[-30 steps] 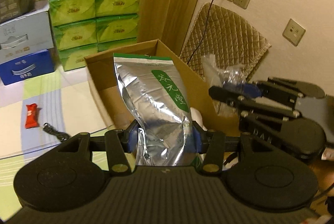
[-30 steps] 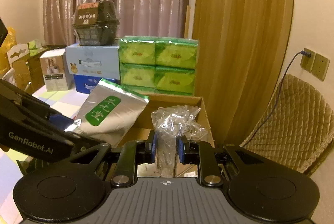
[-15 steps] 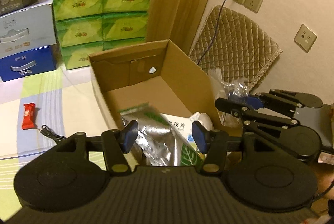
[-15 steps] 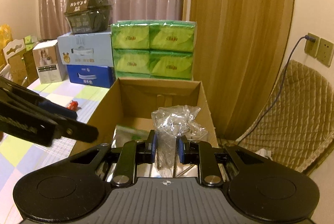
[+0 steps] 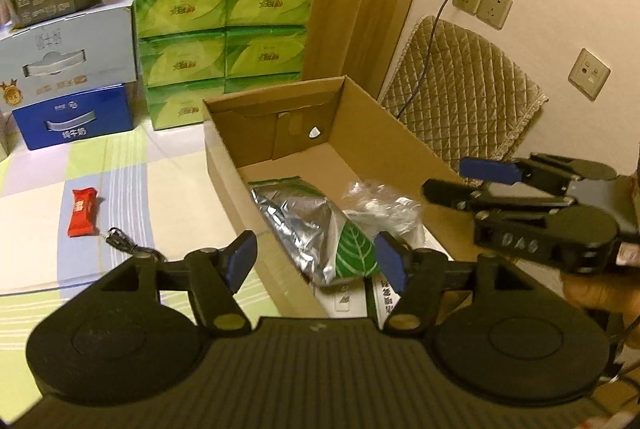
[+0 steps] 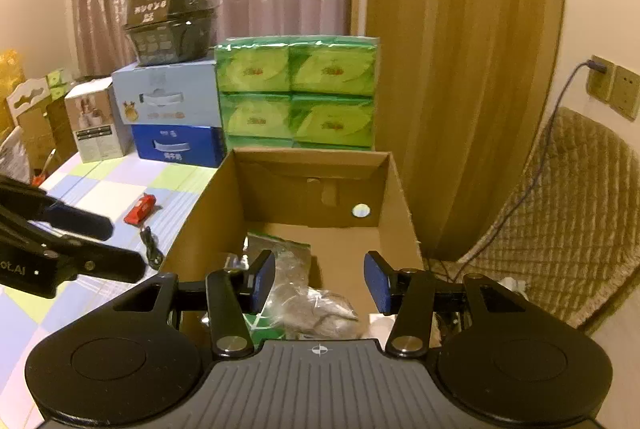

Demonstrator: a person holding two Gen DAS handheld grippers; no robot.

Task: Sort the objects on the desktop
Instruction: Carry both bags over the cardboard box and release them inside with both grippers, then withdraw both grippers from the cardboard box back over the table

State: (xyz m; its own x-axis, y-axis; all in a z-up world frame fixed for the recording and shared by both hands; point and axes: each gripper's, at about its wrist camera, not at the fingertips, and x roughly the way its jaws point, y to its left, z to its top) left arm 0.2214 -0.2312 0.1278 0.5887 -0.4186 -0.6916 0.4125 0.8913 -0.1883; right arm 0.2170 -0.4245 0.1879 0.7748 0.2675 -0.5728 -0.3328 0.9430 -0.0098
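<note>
An open cardboard box (image 5: 224, 165) (image 6: 200, 213) stands at the table's right edge. Inside it lie a silver foil pouch (image 5: 304, 221) (image 6: 276, 245) with a green label and a clear crinkled plastic bag (image 5: 380, 205) (image 6: 312, 305). My left gripper (image 5: 316, 261) hovers over the box's near end, its jaws opening and holding nothing. My right gripper (image 6: 320, 281) (image 5: 472, 177) hangs above the box, its jaws also opening, the plastic bag lying loose below them. On the checked tablecloth to the left lie a red snack packet (image 5: 82, 211) (image 6: 140, 209) and a small black cable (image 5: 124, 243) (image 6: 150, 245).
Stacked green tissue packs (image 5: 224, 29) (image 6: 296, 89), blue and pale-blue cartons (image 5: 72, 97) (image 6: 176, 121) and a dark box (image 6: 168, 21) line the table's far side. A quilted chair (image 5: 460, 97) (image 6: 568, 213) stands against the wall with sockets, right of the box.
The left gripper let go of the foil pouch, which dropped into the box. The right gripper then spread its fingers and the plastic bag fell in beside the pouch.
</note>
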